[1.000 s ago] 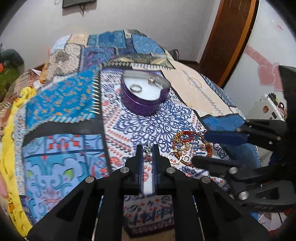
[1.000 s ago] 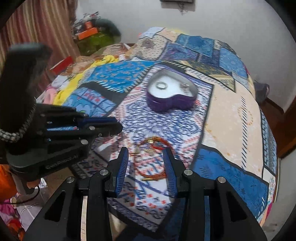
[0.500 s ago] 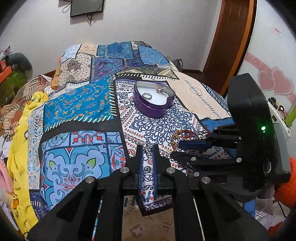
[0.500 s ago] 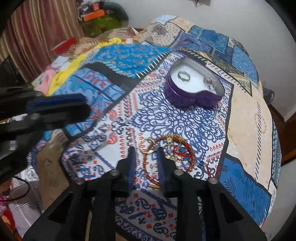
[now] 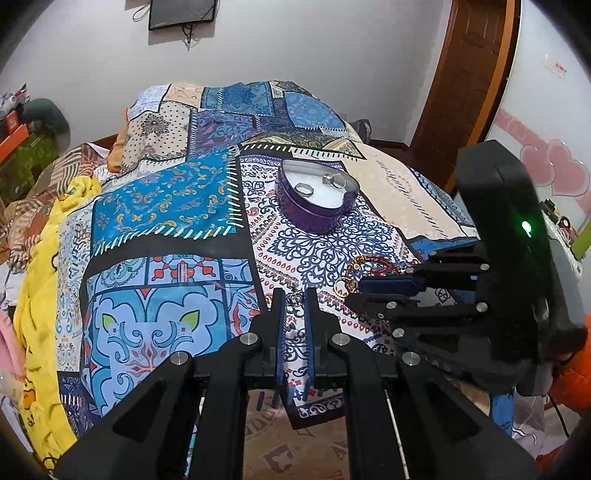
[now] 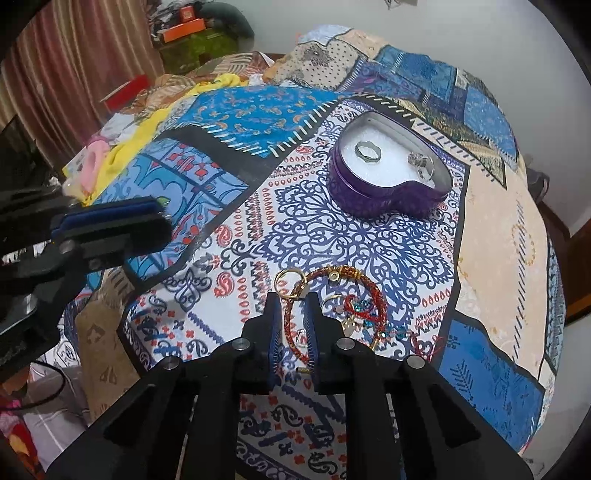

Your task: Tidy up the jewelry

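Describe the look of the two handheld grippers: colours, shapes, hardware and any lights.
Both are matte black plastic. The left gripper and right gripper each have two flat fingers lined with ridged blue pads, on angular cut-out linkages studded with round silver screws. Seen from the left wrist view, the right gripper's tall boxy black body carries a glowing green light.

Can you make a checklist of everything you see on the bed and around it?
Surface: patchwork bedspread.
Job's things: purple heart tin holding two rings; red bracelet with gold rings on the spread.
Clutter: yellow cloth at the bed's edge.
Grippers: left hand-held gripper shut on a small silver charm; right hand-held gripper closed around the bracelet.
Cables: one hangs under the wall screen.
Surroundings: wooden door, curtains.
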A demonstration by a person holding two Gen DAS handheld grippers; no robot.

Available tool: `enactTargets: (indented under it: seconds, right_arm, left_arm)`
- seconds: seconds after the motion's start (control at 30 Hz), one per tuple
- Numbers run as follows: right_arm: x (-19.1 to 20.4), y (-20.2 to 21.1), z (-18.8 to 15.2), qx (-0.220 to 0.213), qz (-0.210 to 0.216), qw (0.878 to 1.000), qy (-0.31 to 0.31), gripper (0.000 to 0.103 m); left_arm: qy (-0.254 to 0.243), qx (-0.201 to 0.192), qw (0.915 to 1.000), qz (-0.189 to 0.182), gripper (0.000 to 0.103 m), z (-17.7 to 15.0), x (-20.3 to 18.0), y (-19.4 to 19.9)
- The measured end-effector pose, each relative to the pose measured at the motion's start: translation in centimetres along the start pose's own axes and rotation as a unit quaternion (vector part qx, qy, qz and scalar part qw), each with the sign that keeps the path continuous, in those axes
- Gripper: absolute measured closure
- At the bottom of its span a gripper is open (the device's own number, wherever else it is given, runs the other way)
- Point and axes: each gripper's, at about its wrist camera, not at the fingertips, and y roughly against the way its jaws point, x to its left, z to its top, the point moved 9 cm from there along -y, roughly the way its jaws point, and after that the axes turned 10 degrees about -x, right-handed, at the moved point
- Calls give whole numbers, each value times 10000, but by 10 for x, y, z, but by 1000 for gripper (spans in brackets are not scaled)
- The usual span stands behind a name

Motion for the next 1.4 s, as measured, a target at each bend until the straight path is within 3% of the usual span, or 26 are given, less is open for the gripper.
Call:
enactTargets:
  seconds: [0.1, 0.13, 0.3, 0.4, 0.6, 0.87, 1.4]
  right_arm:
    - [-2, -2, 4, 11, 71, 9998, -195, 69]
    - [-3, -2, 4, -2, 31, 9998, -200, 69]
    - [1, -7, 6, -19, -134, 9999, 24, 69]
    - [2, -7, 5, -46, -184, 9997, 119, 84]
    - [0, 0, 7, -125, -155, 9998, 96, 84]
    - [-7, 29, 28, -587, -152, 9982, -7, 84]
    - [-62, 59, 71, -1312, -494, 9892, -421, 84]
  left_arm:
    - [41, -15, 10000, 0, 95, 0, 4, 1]
    - [58, -17, 10000, 2, 95, 1, 5, 1]
    - [119, -18, 9999, -3, 95, -1, 9, 1]
    - [133, -2, 9999, -4, 95, -2, 10, 0]
    - [119, -23, 9999, -14, 95, 2, 6, 0]
    - [100, -155, 9998, -28, 95, 18, 2, 0]
    - [-2, -436, 9990, -32, 95, 67, -8, -14]
